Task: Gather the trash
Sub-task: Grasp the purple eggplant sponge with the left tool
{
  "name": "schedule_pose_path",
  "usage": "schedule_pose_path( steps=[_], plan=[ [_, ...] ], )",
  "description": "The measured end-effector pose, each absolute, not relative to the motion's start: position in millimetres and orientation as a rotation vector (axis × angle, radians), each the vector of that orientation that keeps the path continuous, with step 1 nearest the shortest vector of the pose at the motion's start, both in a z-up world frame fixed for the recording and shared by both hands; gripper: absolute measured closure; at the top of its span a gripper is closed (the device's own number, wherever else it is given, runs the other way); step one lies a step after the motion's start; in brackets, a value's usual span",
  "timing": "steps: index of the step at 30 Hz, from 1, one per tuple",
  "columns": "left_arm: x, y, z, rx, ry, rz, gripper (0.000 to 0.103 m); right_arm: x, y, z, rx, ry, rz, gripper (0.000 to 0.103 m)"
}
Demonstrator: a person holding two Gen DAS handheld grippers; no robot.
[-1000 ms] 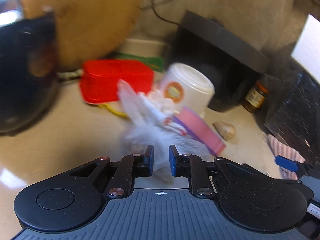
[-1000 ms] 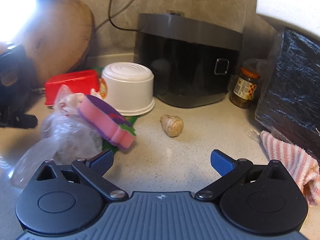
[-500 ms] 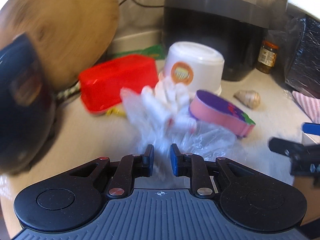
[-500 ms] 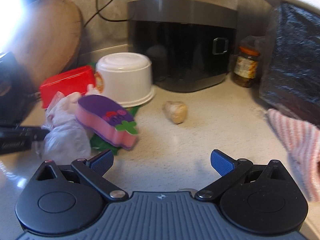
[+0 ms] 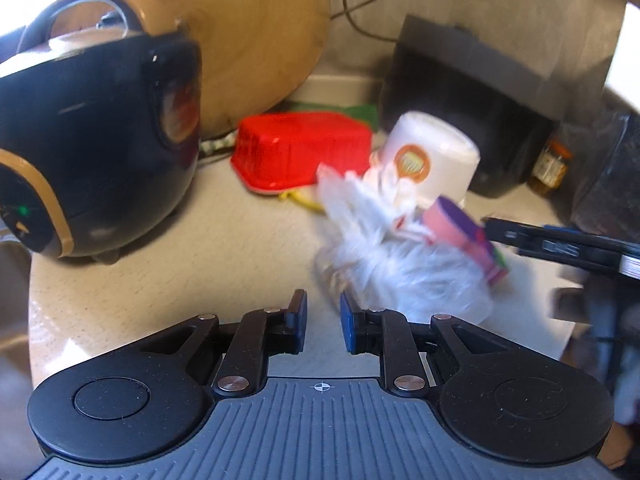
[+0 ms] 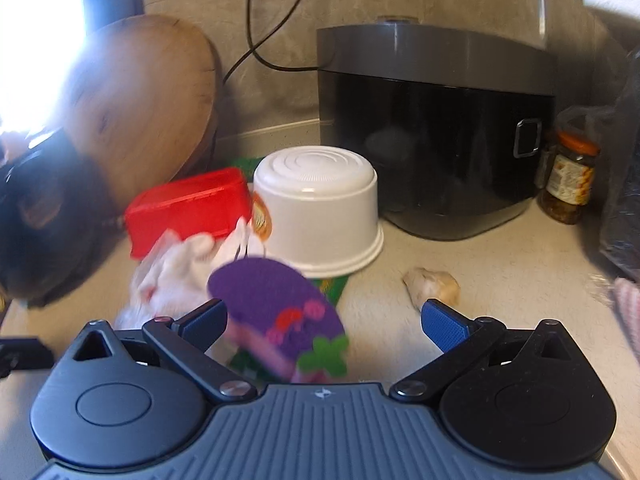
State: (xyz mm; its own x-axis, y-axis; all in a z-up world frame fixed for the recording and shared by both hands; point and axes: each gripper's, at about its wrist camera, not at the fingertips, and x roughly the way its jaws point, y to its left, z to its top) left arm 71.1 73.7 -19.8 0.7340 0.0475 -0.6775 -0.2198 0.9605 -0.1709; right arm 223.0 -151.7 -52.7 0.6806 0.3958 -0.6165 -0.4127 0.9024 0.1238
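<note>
A crumpled clear plastic bag [image 5: 400,256] lies on the counter just right of my left gripper [image 5: 323,312], whose jaws stand a small gap apart with nothing between them. A pink and purple sponge-like piece [image 5: 468,232] leans on the bag. In the right wrist view this purple piece [image 6: 280,312] sits between the wide-open fingers of my right gripper [image 6: 324,316], left of centre, with the bag [image 6: 176,276] behind it. An upturned white cup [image 6: 320,216] and a red tray [image 6: 188,208] lie beyond.
A black and gold cooker [image 5: 92,152] stands at the left, a round wooden board [image 5: 248,40] leans on the wall, a dark grey appliance [image 6: 436,128] stands at the back. A jar [image 6: 568,176], a garlic piece [image 6: 432,284] and a black bag [image 6: 624,184] lie to the right.
My left gripper has let go of the plastic bag and shifted left of it. My right gripper has moved forward, so the purple piece now sits between its open fingers.
</note>
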Motion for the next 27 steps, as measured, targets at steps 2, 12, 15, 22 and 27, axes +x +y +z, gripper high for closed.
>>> schedule_pose_path(
  steps=[2,12,15,22,27],
  plan=[
    [70,70,-17,-0.245,0.723,0.135,0.081,242,-147,-60,0.013,0.729,0.476,0.000],
    [66,64,-18,-0.295,0.710,0.084,0.081,228,-125,-79,0.139,0.898,0.650,0.000],
    [73,61,-21,-0.301,0.719,0.089,0.081,207,-124,-78,0.152,0.929,0.709,0.000],
    [77,57,-28,-0.328,0.745,0.098,0.081,172,-137,-71,0.124,0.912,0.703,0.000],
    [83,52,-23,-0.359,0.719,0.053,0.081,158,-161,-61,0.063,0.823,0.570,0.000]
  ],
)
